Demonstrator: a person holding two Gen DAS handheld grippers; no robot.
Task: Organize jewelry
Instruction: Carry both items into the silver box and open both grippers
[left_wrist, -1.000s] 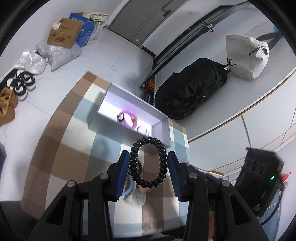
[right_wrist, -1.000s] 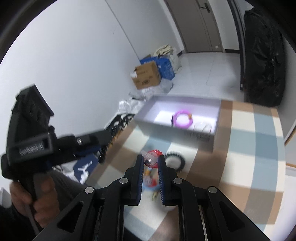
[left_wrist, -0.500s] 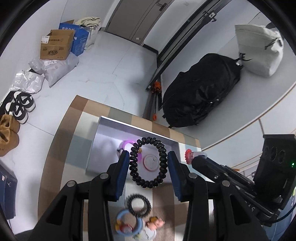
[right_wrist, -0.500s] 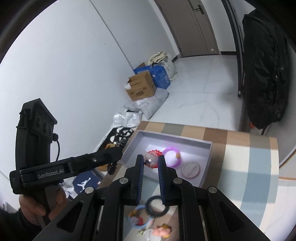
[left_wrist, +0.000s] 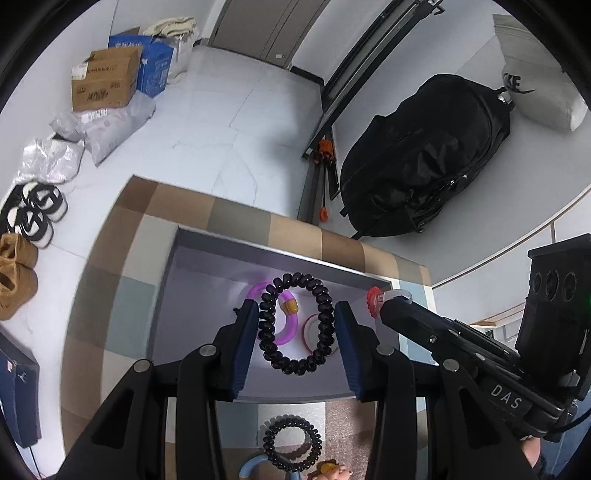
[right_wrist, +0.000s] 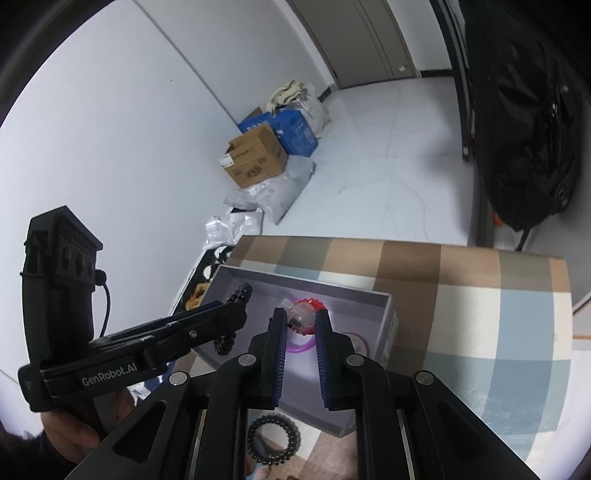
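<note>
My left gripper (left_wrist: 294, 314) is shut on a black beaded bracelet (left_wrist: 266, 325), which hangs upright over the open grey box (left_wrist: 280, 254). In the box lie a purple ring (left_wrist: 290, 326) and a white round piece (left_wrist: 309, 326). My right gripper (right_wrist: 300, 319) is shut on a small red and clear trinket (right_wrist: 306, 313) above the box's (right_wrist: 388, 325) right part, over the purple ring (right_wrist: 301, 347). Its tip with the red trinket (left_wrist: 373, 295) shows at the box's right rim in the left wrist view. The left gripper (right_wrist: 236, 314) appears at the left in the right wrist view.
A second black coil bracelet (left_wrist: 293, 448) lies on the checked cloth (left_wrist: 122, 295) in front of the box, beside a blue ring (left_wrist: 251, 465). On the floor beyond are a black bag (left_wrist: 424, 166), cardboard boxes (left_wrist: 103, 81), plastic bags and shoes (left_wrist: 35, 218).
Both grippers have moved forward with their loads, from above the cloth in front of the box to above the box's inside. Neither grip has changed.
</note>
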